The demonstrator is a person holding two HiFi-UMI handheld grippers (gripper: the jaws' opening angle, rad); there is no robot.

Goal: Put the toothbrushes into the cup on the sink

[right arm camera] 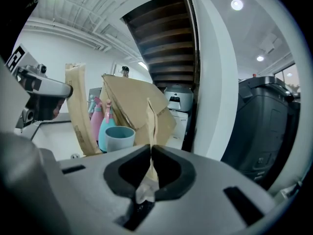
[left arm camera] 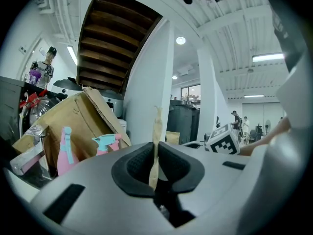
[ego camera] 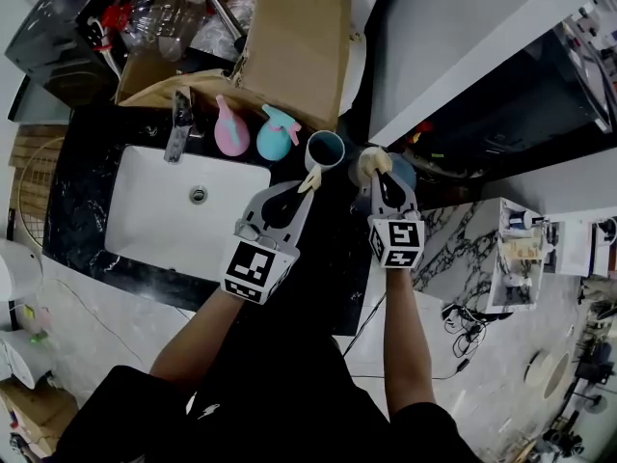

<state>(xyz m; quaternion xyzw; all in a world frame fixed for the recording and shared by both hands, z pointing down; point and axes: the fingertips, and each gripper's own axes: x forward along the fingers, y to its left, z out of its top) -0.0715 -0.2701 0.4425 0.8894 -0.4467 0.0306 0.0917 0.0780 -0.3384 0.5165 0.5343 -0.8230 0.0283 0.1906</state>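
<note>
Paper-wrapped toothbrush (left arm camera: 157, 131), glossy marble counter (ego camera: 85, 167)

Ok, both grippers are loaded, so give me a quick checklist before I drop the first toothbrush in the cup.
1. Left gripper shut on left toothbrush: ok.
2. Right gripper shut on right toothbrush: ok.
3. Cup upright, mouth open: ok.
4. Cup holds nothing yet: ok, as far as the head view shows.
5. Left toothbrush tip over the cup mouth: cannot tell; it sits near the rim.
6. Pink spray bottle and blue spray bottle stand left of the cup, off the path: ok.
</note>
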